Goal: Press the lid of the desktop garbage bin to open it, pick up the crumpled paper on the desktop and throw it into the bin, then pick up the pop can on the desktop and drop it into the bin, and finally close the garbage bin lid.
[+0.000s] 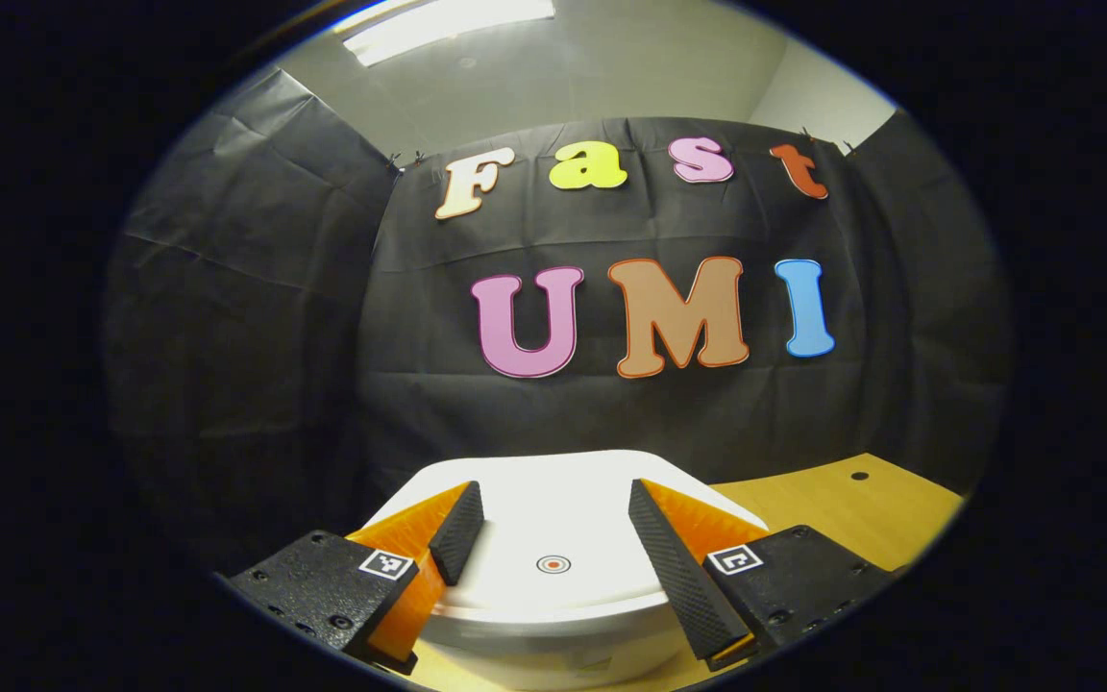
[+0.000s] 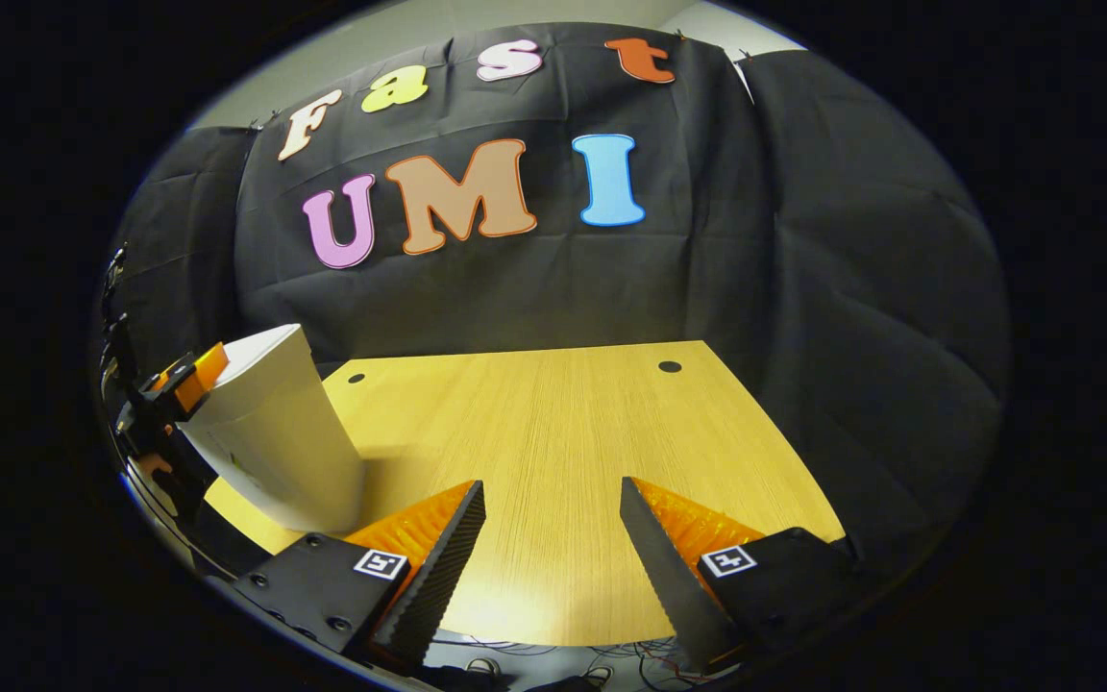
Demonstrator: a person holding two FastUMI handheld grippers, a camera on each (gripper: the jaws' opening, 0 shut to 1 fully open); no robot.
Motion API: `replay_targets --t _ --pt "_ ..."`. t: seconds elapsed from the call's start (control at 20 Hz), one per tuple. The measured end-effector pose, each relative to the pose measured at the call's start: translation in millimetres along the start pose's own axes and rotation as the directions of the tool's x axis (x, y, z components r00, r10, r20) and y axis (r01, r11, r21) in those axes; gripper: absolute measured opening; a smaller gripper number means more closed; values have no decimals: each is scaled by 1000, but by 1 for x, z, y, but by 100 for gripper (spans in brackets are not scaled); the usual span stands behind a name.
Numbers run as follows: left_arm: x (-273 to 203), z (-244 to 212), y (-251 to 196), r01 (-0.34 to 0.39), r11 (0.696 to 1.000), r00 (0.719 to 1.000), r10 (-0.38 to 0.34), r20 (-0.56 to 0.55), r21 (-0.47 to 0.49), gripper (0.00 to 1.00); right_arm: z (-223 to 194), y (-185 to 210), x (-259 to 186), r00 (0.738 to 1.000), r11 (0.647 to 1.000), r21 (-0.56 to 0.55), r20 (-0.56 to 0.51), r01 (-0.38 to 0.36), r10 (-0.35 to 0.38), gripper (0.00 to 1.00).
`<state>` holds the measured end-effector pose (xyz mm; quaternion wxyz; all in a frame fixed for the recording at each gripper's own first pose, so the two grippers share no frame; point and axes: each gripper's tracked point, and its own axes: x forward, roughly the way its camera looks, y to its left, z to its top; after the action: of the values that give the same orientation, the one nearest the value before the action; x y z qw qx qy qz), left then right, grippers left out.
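The white garbage bin [image 1: 553, 538] sat at the bottom centre of the left gripper view, its lid [image 1: 553, 509] down and flat, a small round target mark [image 1: 553, 564] near the lid's front edge. In the right gripper view the same bin [image 2: 275, 432] stood at the left of the frame on the wooden tabletop [image 2: 563, 452], looking tilted, probably from the lens.

The left hand-held gripper [image 1: 553, 533] hung just above the lid with its fingers spread wide and nothing between them; the mark lay almost midway between the fingertips and slightly toward the camera. I could not tell whether either finger touched the lid. By that layout, the lid was directly below and ahead of this gripper, so the press called for a short downward move on the mark. The left was plainly the nearer hand.

The right hand-held gripper [image 2: 553, 500] was held over the tabletop near its front edge, well apart from the bin, its jaws wide open and empty. The left one's tip [image 2: 190, 377] appeared at the bin's top in that view.

The task seemed to be at its first step, the lid not yet opened.
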<state>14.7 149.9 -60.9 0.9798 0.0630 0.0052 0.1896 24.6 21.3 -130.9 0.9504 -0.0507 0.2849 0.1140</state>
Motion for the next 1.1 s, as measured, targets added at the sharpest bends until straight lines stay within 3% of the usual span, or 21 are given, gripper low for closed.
replay_targets --t 0.25,0.5,0.8,0.95,1.05,1.1 --pt "5 0 0 23 1000 1000 -24 -10 -4 95 0 -2 -11 1000 1000 -1 6 -9 9 95" --pt "-2 20 -5 47 995 999 -48 14 83 92 3 -2 -13 1000 1000 26 20 -12 11 95" --pt "-21 59 -13 63 994 998 -62 7 -86 91 21 14 -14 996 998 44 82 -45 41 95" --pt "-41 73 -19 62 995 998 -61 8 -77 91 41 22 -24 986 995 83 158 -63 49 95" --pt "-56 76 -29 90 994 996 -89 14 -60 96 52 21 -31 978 995 91 205 -46 26 95" --pt "-61 76 -37 108 992 994 -108 11 -62 93 55 23 -36 974 995 93 224 -41 19 95"
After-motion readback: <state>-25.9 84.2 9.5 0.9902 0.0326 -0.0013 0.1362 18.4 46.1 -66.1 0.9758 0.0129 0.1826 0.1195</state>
